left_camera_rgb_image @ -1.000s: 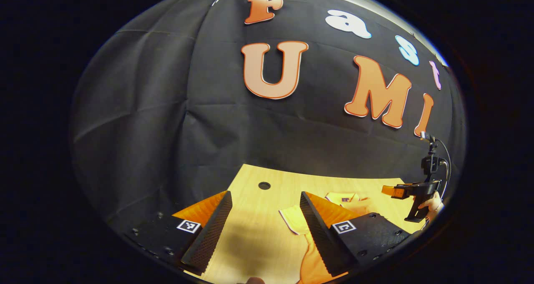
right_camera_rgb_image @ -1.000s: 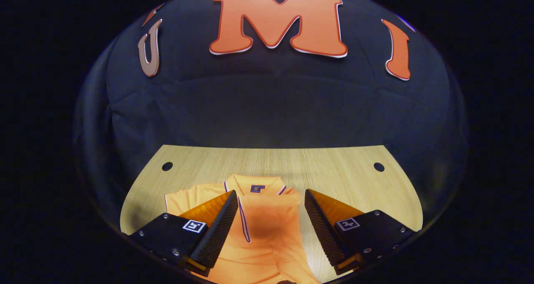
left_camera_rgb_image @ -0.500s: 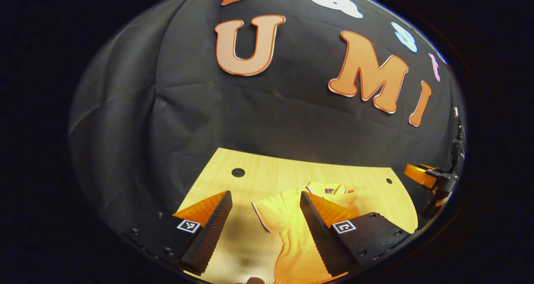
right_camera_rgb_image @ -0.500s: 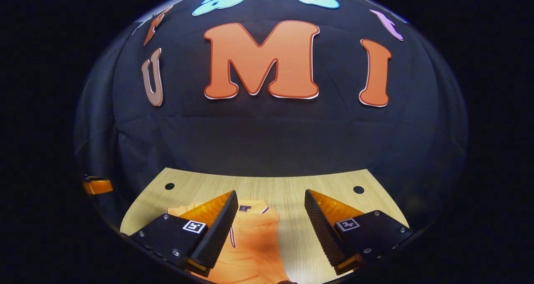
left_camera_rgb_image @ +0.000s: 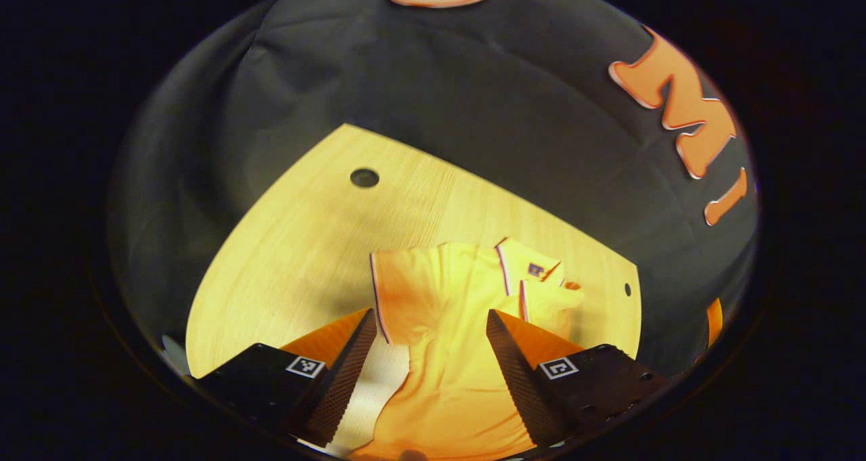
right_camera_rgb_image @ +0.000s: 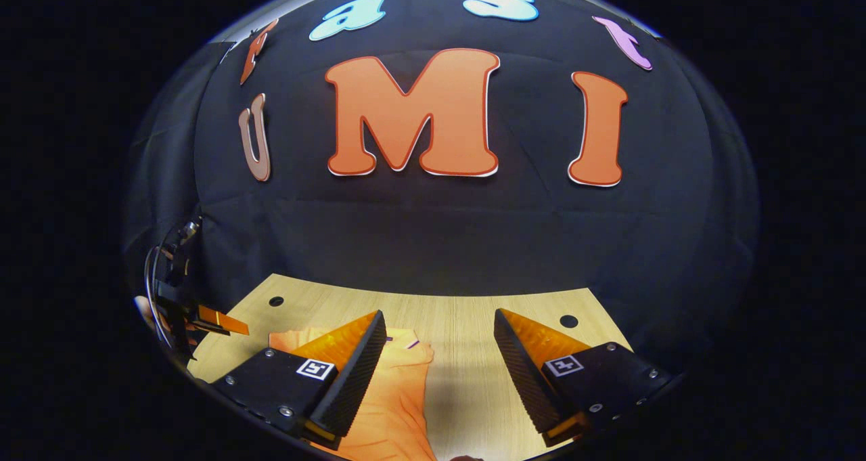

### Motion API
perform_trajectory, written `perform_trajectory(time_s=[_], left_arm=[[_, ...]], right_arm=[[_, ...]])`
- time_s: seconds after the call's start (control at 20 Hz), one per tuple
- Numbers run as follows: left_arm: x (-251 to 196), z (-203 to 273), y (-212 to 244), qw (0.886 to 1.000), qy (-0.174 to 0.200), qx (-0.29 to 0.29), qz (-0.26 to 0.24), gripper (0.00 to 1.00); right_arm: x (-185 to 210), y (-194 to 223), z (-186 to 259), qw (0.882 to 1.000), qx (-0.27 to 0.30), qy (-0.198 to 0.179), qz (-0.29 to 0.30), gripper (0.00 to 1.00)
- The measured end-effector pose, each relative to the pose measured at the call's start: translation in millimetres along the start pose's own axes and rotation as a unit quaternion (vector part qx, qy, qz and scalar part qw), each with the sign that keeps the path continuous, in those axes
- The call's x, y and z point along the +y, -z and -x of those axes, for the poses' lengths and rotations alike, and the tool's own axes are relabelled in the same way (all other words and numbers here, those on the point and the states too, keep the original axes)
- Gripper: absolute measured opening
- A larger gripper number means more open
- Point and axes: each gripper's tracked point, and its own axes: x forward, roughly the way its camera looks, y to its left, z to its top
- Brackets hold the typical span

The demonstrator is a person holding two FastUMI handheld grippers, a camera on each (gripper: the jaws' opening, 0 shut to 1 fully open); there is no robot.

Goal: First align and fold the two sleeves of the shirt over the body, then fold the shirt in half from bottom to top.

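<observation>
An orange polo shirt (left_camera_rgb_image: 460, 325) lies on the wooden table (left_camera_rgb_image: 298, 244), collar (left_camera_rgb_image: 531, 268) at the far end. One short sleeve (left_camera_rgb_image: 399, 298) is spread out to the left. My left gripper (left_camera_rgb_image: 429, 312) hovers open, tilted down over the sleeve and shoulder, with cloth showing between its fingers but not pinched. My right gripper (right_camera_rgb_image: 438, 312) is open, higher up and pointing at the wall, above the other side of the shirt (right_camera_rgb_image: 396, 393). In the right gripper view the left gripper (right_camera_rgb_image: 226, 323) shows at the far left, held by a hand (right_camera_rgb_image: 143, 306).
The table (right_camera_rgb_image: 473, 380) has round holes near its back corners (left_camera_rgb_image: 365, 177) (right_camera_rgb_image: 569, 321) (right_camera_rgb_image: 276, 301). The black cloth wall (right_camera_rgb_image: 440, 231) closes off the table's far edge. Bare wood lies to the left of the shirt and beyond the collar.
The left gripper has tipped downward and moved in over the shirt's sleeve. The right gripper has drawn back and risen, so less of the shirt shows beneath it. Both stayed open.
</observation>
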Motion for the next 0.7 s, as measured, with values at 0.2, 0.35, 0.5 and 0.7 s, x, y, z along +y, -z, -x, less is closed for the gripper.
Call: perform_trajectory(time_s=[0.2, 0.35, 0.5, 0.7], left_arm=[[22.6, -53.2, 3.7, 0.998, -0.053, 0.045, 0.007, 0.99], [38.7, -81.1, 2.5, 0.994, -0.084, 0.066, -0.004, 0.99], [46.0, -97.4, 6.3, 0.99, -0.109, 0.083, -0.024, 0.99], [47.7, -112.7, 8.0, 0.986, -0.131, 0.095, -0.049, 0.99]], right_arm=[[-27.9, 15.2, -7.5, 1.0, 0.017, 0.008, -0.005, 0.98], [-43.9, 30.0, -12.6, 0.999, 0.033, 0.016, -0.016, 0.98], [-55.4, 44.6, -17.5, 0.998, 0.05, 0.02, -0.029, 0.98], [-68.4, 57.1, -19.0, 0.997, 0.06, 0.024, -0.037, 0.98]])
